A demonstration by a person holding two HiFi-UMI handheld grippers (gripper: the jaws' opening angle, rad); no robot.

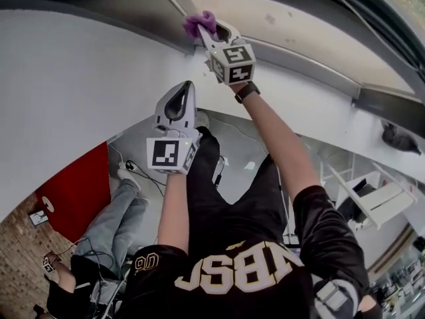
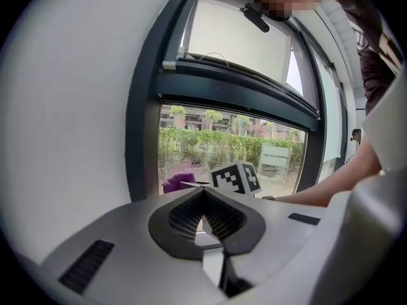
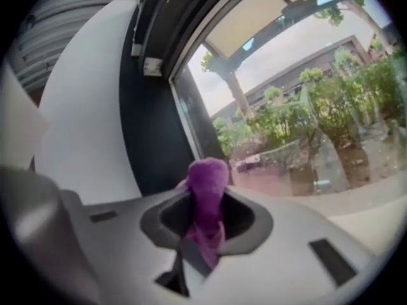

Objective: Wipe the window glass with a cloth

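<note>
- A white wall (image 2: 70, 107) is seen around a window whose dark frame (image 2: 143, 107) borders the window glass (image 3: 305, 126); green hedges and buildings are seen through the pane.
- In the head view, a red panel (image 1: 80, 185) and a brick wall (image 1: 26, 244) are seen at the lower left, with a second person in jeans (image 1: 109, 228) seated on the floor there.
- The right tool (image 1: 204, 30) is held high on an outstretched arm, up at the dark frame.
- A purple cloth (image 3: 206, 183) is clamped between the right tool's 2 jaws, its bunched end standing out past the tips.
- The cloth is placed at the frame's edge, by a corner of the pane; whether it touches the glass cannot be told.
- The left tool (image 2: 205, 199) is held lower than the right one, in front of the white wall and well apart from the cloth.
- Its 2 jaws are seen closed together, with nothing between them.
- In the left gripper view, the right tool's marker cube (image 2: 236, 176) and the cloth are seen ahead, against the lower part of the pane.
</note>
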